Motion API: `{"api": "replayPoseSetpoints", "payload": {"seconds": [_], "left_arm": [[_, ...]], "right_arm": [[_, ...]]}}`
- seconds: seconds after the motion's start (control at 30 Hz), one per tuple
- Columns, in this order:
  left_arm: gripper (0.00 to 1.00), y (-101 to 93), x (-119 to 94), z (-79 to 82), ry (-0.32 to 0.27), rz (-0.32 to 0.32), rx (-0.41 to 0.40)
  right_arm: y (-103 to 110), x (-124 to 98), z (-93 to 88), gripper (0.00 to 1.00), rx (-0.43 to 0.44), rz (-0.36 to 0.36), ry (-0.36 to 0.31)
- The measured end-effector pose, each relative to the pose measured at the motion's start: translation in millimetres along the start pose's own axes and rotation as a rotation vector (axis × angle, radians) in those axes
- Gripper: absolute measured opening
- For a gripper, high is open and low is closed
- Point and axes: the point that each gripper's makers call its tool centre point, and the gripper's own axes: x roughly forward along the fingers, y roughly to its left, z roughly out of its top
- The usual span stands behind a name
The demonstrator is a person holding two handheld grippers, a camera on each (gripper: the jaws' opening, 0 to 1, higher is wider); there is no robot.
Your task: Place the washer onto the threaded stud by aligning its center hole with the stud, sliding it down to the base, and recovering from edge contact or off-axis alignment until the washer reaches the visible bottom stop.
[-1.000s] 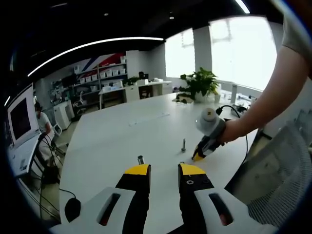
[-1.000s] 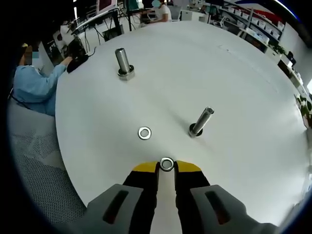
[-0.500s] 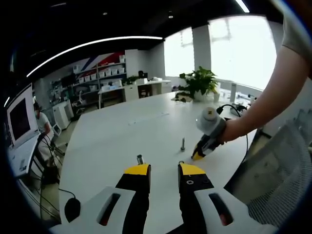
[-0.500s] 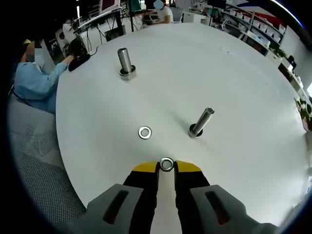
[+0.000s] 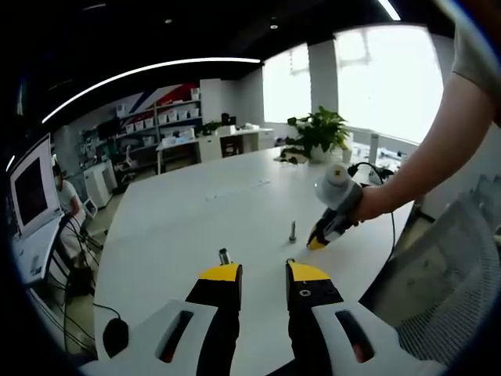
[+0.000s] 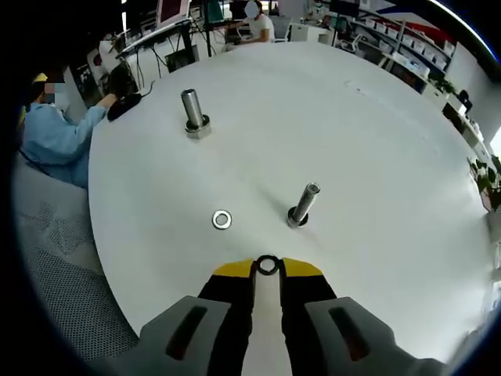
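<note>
Open-plan office, shelving and desks at the back, a potted plant (image 5: 319,135) by bright windows, seated people along one side. Round white table (image 6: 376,141) up front.

Right gripper (image 6: 268,268) hovering above the table's near edge, yellow-tipped jaws pinched on a small steel washer (image 6: 268,265), held by its rim so the centre hole stays open. Just beyond it, toward the middle of the table, a threaded stud (image 6: 303,204) standing on its base, leaning slightly in the fisheye picture. A second washer (image 6: 221,219) lying flat on the table, beside that stud and apart from it. A thicker, taller stud (image 6: 192,113) with a nut at its foot, well back near the far-left edge.

Left gripper (image 5: 263,272) idle over the opposite edge, jaws apart, nothing between them.

Washer likely light, rigid and slick (thin metal, little for the pads to bite), so an edge grip seems right, though how deep the rim sits in the jaws is hard to tell. Washer not yet over the stud.
</note>
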Motion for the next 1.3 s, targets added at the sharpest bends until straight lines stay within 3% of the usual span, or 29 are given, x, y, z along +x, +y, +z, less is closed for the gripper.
{"api": "replayPoseSetpoints", "payload": {"seconds": [0.7,1.3], "left_arm": [[0.2,-1.7,-0.8,1.2,-0.007,-0.003,0.007],[0.2,-0.4,-2.0,2.2,-0.014,0.006,0.012]], "right_arm": [[-9.3,-24.2,18.5,0.13,0.017,-0.039,-0.087],[-18.2,-38.2,43.0,0.13,-0.016,-0.078,-0.146]]}}
